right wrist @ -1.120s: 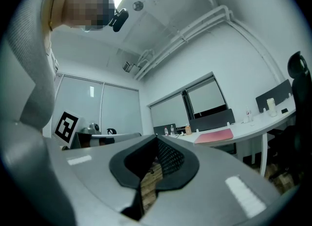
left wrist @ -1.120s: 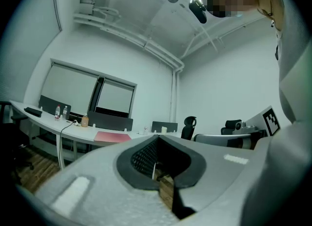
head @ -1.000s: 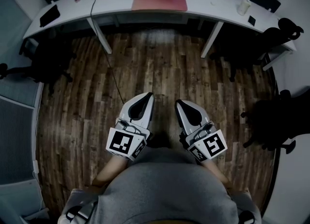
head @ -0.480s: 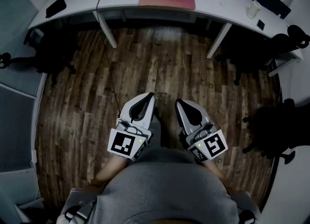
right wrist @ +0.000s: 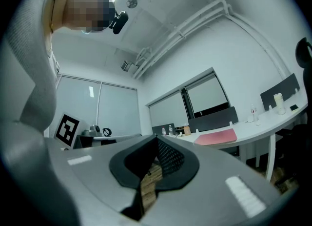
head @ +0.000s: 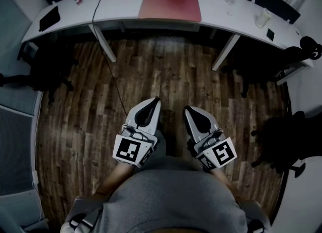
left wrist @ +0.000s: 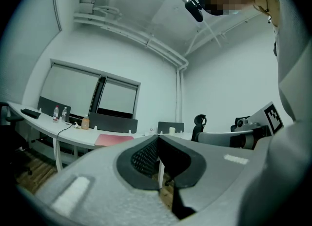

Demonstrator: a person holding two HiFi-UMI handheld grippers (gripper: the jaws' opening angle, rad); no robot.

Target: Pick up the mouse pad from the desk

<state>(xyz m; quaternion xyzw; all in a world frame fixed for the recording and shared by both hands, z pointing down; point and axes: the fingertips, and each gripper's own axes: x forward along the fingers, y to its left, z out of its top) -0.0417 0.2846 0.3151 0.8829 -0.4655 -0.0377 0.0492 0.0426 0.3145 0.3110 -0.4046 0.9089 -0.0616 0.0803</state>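
Flat red rectangular mouse pad (head: 170,6) sits lower in the head view vs half a sec ago, so the white curved worktop (head: 221,13) is prob. nearer. Approach only: pad untouched, flat mid-worktop, well apart from both grippers. Left gripper (head: 152,101) & right gripper (head: 188,109) hang over the wood-plank floor (head: 166,71), fingers (left wrist: 144,157) pressed together w/ nothing between.
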